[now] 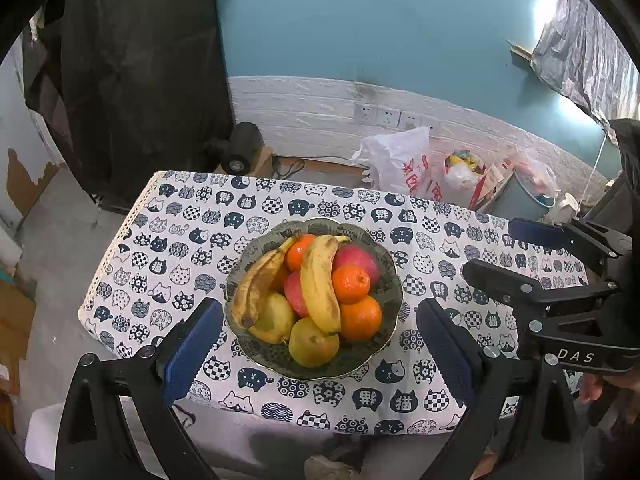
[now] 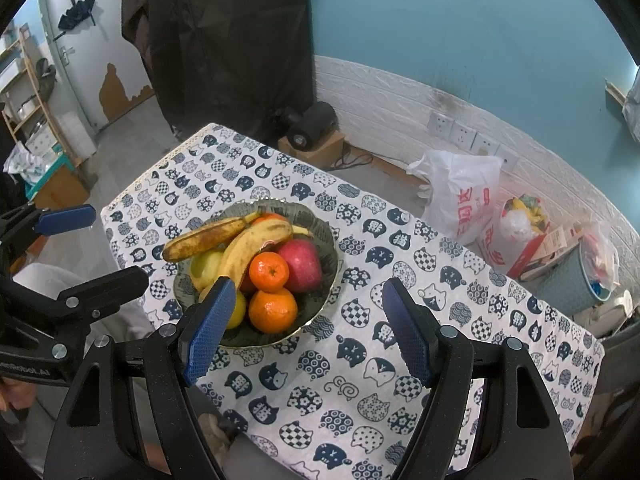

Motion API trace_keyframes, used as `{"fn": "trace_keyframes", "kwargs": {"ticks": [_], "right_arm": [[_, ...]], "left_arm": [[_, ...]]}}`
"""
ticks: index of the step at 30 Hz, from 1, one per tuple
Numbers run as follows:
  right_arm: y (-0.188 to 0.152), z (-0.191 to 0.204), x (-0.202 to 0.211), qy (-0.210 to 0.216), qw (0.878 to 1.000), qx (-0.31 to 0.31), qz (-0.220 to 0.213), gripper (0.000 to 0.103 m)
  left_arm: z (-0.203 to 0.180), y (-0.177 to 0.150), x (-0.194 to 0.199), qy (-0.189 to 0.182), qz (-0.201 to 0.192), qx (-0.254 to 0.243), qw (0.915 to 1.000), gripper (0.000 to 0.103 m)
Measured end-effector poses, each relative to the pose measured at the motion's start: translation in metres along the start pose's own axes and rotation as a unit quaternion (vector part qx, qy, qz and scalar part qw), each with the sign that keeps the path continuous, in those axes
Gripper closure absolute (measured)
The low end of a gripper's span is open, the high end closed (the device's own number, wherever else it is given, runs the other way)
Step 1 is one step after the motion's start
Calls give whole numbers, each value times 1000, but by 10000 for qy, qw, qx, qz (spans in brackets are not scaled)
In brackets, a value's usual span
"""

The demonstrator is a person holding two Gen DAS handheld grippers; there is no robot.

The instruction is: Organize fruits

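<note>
A dark scalloped bowl (image 1: 390, 280) sits mid-table, piled with two spotted bananas (image 1: 318, 280), several oranges (image 1: 351, 283), red apples (image 1: 358, 258) and yellow pears (image 1: 312, 344). My left gripper (image 1: 320, 344) is open and empty, hovering above the bowl's near rim. My right gripper (image 2: 308, 328) is open and empty, above the cloth just right of the bowl (image 2: 330, 248). The right gripper (image 1: 520, 256) also shows at the right edge of the left wrist view, and the left gripper (image 2: 80, 248) at the left of the right wrist view.
The table is covered by a white cloth with a blue cat print (image 1: 168, 248). Behind it on the floor stand a white plastic bag (image 1: 400, 160), a full waste bin (image 1: 528, 192) and a black round device on a box (image 1: 242, 148).
</note>
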State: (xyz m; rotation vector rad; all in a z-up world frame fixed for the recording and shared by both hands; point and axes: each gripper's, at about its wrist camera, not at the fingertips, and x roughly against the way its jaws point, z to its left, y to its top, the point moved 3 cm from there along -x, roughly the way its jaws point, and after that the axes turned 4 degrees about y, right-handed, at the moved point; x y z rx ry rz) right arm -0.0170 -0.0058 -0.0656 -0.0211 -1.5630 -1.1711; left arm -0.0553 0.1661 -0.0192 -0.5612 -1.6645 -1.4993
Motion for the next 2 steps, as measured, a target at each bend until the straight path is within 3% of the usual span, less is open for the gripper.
{"fn": "trace_keyframes", "kwargs": {"ticks": [2], "right_arm": [[0, 0, 0, 3, 10000, 6, 1, 28]], "left_arm": [[0, 0, -1, -18, 10, 16, 10000, 5]]}}
